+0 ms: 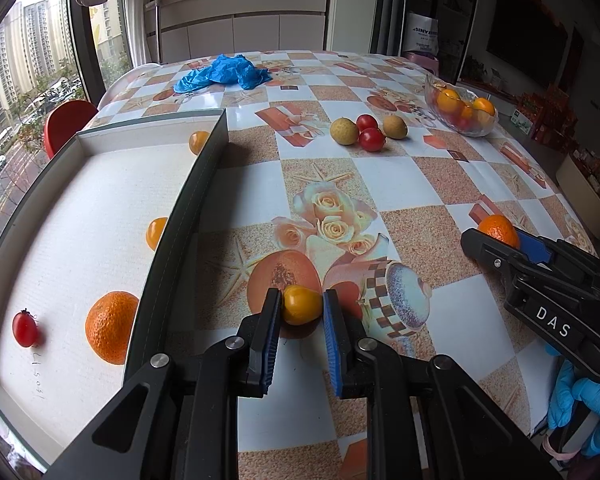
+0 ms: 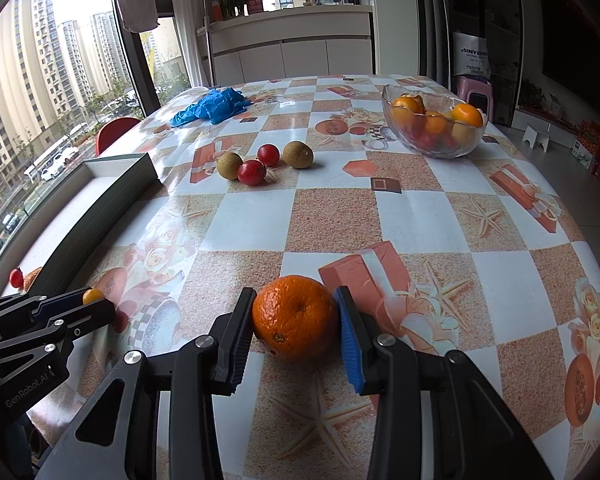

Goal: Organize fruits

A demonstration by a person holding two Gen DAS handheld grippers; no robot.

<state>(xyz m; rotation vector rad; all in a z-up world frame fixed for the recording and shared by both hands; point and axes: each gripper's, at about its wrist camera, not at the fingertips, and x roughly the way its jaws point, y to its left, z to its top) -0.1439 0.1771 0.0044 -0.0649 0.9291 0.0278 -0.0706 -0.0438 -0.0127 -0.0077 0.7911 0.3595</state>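
My left gripper point(image 1: 301, 307) is shut on a small yellow kumquat point(image 1: 300, 304) just above the tablecloth, right of the white box point(image 1: 72, 208). The box holds a tangerine point(image 1: 110, 326), a cherry tomato point(image 1: 25, 328) and two kumquats point(image 1: 156, 233). My right gripper point(image 2: 297, 320) is shut on a tangerine point(image 2: 296, 317) low over the table; it also shows in the left wrist view point(image 1: 499, 231). Two longans point(image 2: 229, 165) and two cherry tomatoes point(image 2: 252, 172) lie mid-table.
A glass bowl point(image 2: 434, 144) with several fruits stands at the far right. A crumpled blue glove point(image 2: 210, 106) lies at the far left of the table. A red chair point(image 1: 66, 122) stands beyond the box, by the window.
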